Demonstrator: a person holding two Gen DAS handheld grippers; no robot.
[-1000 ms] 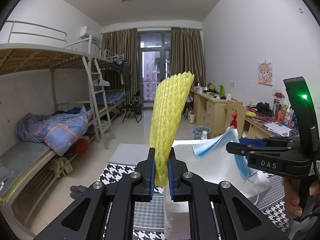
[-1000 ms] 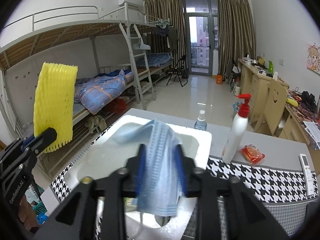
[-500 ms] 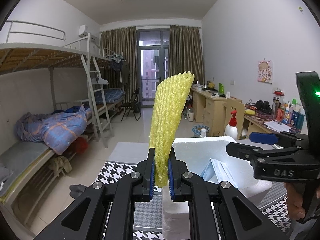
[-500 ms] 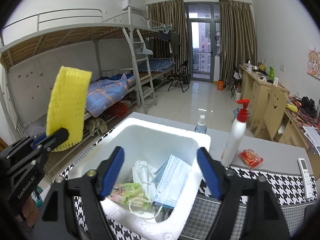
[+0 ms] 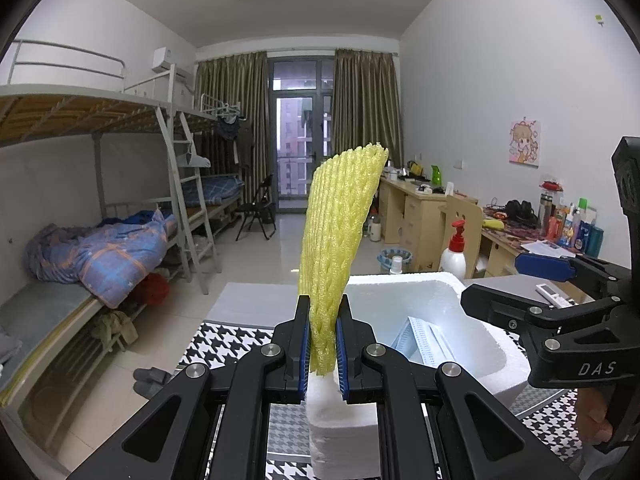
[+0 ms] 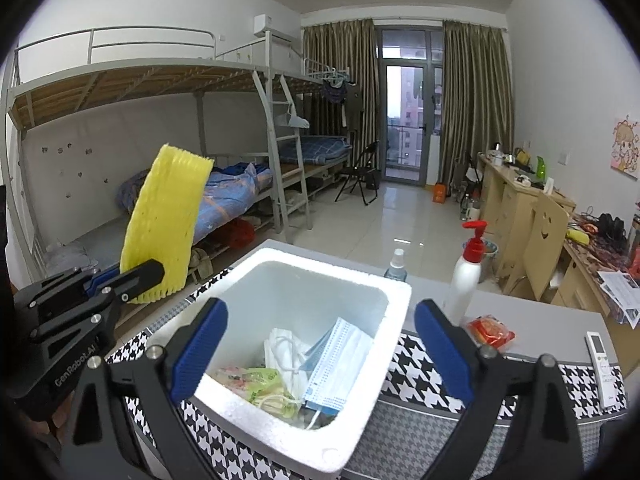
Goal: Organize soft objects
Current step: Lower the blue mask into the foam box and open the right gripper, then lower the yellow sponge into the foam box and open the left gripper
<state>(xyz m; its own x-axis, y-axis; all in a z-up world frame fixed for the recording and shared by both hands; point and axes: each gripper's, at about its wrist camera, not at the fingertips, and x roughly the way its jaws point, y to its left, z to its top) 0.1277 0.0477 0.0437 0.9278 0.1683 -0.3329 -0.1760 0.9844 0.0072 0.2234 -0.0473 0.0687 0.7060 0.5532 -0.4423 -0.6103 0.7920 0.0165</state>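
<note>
My left gripper is shut on a yellow foam net sleeve that stands upright, just left of the white foam box. In the right wrist view the left gripper holds the sleeve left of the box. My right gripper is open and empty above the box's near side. A blue face mask lies in the box with white masks and a green packet. The mask shows in the left wrist view too.
A white pump bottle with a red top, a small spray bottle, a red packet and a remote lie on the houndstooth table right of the box. Bunk beds stand left, desks right.
My right gripper opened and let the blue mask drop into the foam box, then drew back a little. The left gripper kept still with the yellow sleeve.
</note>
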